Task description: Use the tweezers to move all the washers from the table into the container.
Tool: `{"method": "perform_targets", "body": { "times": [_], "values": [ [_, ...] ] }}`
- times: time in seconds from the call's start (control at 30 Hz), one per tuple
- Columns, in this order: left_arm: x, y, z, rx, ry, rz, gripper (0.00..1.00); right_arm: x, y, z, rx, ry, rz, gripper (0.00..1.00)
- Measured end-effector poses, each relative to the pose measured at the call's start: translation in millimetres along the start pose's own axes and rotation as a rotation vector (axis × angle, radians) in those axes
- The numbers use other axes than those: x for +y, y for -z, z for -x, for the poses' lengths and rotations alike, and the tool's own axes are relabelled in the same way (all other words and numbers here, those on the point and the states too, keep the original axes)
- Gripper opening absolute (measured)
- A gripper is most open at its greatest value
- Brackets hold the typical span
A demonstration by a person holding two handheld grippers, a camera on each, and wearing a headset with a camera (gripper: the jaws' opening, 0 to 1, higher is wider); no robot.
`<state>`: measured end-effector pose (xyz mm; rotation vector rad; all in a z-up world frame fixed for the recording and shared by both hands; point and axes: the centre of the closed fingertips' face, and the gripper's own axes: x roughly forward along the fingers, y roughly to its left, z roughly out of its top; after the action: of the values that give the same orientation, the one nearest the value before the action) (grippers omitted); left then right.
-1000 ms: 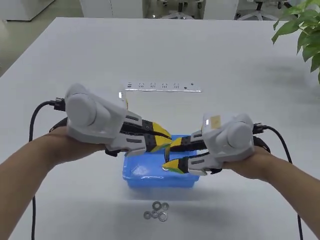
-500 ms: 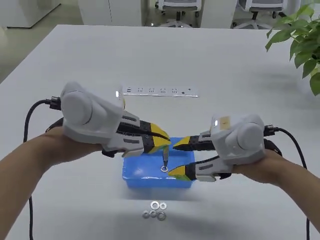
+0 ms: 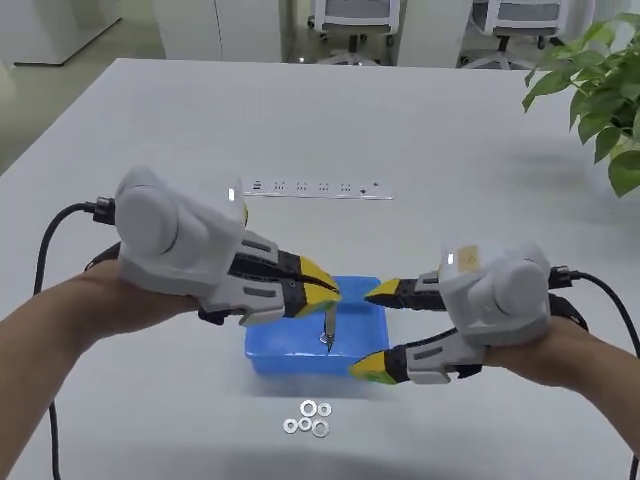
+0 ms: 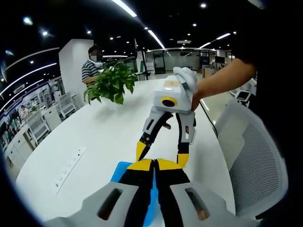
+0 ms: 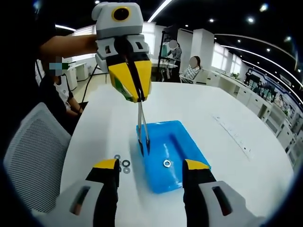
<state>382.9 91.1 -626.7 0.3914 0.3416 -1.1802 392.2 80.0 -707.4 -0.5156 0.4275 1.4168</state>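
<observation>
right gripper [image 3: 363,330] backed off rightward, jaws wide apart, left gripper [image 3: 330,288] clamping tweezers [image 3: 328,322], tips maybe empty over container [image 3: 300,362]

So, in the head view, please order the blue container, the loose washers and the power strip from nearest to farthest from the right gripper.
1. Blue container, directly beside the right gripper.
2. Loose washers, just on the near side of the container.
3. Power strip, far side, beyond the container.
</observation>
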Motion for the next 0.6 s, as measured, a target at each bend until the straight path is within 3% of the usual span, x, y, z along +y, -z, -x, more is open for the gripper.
{"method": "perform_targets", "body": {
  "times": [0.6],
  "values": [
    [-32.2,15.7,-3.8,0.011,0.028,0.007,0.05,20.7,20.7,15.7,-0.003,0.045,-0.071,0.7]
  ]
}}
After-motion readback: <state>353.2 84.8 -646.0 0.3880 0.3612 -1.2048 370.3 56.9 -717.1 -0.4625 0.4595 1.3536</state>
